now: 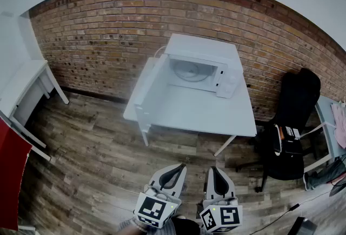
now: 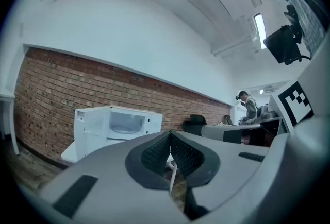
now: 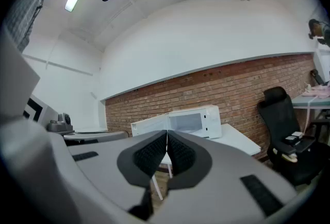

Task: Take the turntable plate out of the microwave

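Nearest the person, the left gripper [image 1: 180,166] and the right gripper [image 1: 212,169] were held side by side and level over the wood floor [image 1: 97,158], both pointing toward the table [image 1: 189,115]. In the left gripper view the two ribbed pads were pressed together with nothing between them. The right gripper view showed the same: jaws fully closed, pad against pad, gripping nothing. Neither tool touched anything in the scene, and each carried its marker cube [image 1: 157,210] at the near end.

Beyond them, well apart from both grippers, stood the white table, with a black chair [image 1: 292,115] just beside its right end and a white desk [image 1: 24,88] far off to the left. The white microwave [image 1: 197,69] sat on the far part of the tabletop, against the brick wall [image 1: 97,39]. Its door [image 1: 145,88] was swung open to the left. Inside the open cavity lay a pale round shape that appeared to be the turntable plate [image 1: 189,71], though it was small and hazy in the head view. It rested flat on the cavity floor, inside the microwave.
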`<state>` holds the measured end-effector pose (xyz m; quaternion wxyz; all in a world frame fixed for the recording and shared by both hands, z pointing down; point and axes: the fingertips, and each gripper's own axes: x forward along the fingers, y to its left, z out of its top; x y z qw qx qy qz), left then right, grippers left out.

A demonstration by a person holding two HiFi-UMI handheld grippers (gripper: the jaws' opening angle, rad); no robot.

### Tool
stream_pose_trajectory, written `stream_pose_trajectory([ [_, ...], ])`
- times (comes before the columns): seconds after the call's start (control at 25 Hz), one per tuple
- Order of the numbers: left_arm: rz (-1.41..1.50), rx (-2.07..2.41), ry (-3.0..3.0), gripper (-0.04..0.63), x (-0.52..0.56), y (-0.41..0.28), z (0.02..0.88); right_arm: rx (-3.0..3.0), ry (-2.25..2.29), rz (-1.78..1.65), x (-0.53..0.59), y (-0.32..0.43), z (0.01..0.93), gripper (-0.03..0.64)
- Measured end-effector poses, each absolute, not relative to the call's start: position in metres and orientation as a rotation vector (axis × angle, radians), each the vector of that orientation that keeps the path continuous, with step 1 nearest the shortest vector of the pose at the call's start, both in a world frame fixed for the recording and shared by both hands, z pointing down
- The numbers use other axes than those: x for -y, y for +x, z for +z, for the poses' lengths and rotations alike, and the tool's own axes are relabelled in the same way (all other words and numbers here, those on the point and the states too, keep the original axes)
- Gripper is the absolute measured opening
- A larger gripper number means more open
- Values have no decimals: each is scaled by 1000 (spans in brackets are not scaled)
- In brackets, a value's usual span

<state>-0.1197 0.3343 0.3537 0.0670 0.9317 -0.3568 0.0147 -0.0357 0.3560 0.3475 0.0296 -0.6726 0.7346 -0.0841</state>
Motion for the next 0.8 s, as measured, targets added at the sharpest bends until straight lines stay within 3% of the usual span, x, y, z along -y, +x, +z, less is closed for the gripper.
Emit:
stream_pose_trajectory([
  [0.8, 42, 1061, 2775, 5, -322, -128, 357, -2288, -2080, -290, -348, -46, 353, 20],
])
